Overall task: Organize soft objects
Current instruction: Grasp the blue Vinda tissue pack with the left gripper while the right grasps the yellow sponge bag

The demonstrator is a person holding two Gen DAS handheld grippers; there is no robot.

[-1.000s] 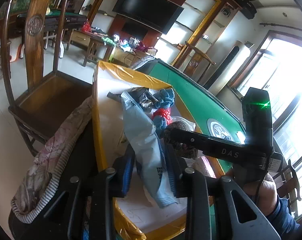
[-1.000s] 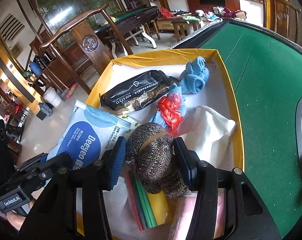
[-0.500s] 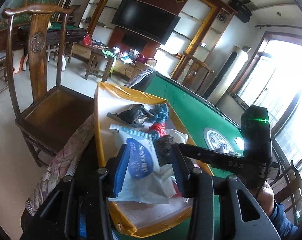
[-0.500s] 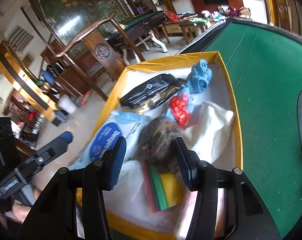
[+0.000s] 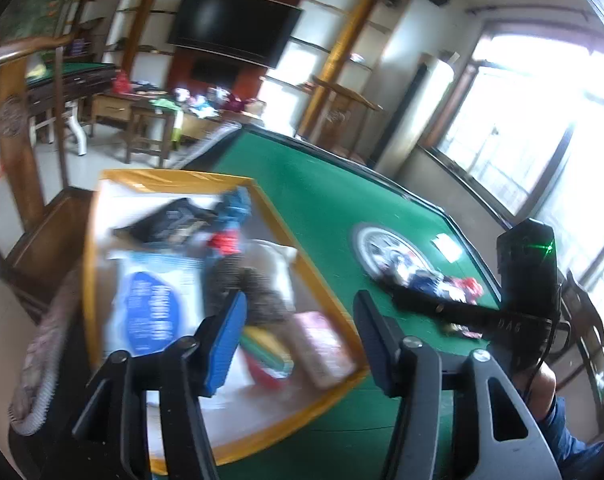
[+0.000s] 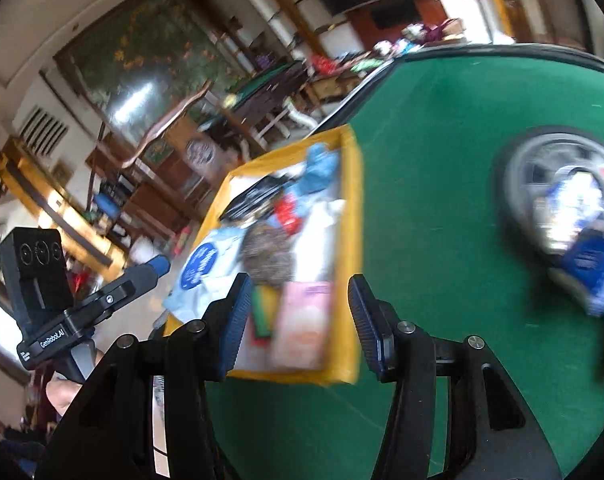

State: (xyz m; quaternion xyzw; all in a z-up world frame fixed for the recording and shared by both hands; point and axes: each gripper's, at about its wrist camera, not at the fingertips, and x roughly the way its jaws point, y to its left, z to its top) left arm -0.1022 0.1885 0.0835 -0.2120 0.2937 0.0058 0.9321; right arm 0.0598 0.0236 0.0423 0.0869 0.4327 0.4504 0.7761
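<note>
Yellow-rimmed, white-lined cardboard tray sits at the near corner of the green felt table, and most of the soft goods already lie inside it: a white pouch with a blue round label, a brown-speckled knitted bundle, a black foil packet, a light blue knitted piece at the far end, something red beside it, and a pink soft pack near the front rim next to a strip of red, green and yellow

Left gripper hangs above the tray's near edge with its blue-padded jaws apart; they have just been opening, and nothing sits between them, so the white pouch below looks released into the tray. Right gripper is likewise spread and empty, hovering over the tray's near corner, and the knitted bundle rests in the tray beyond it rather than in its grasp

Further out on the felt, a loose heap of blue, white and red soft things lies over a round silver-rimmed disc set in the table, well apart from the tray. My guess is that heap is what remains to be gathered, which is likely why both empty tools sit clear of the tray. Both views are smeared, so finer detail is lost
</note>
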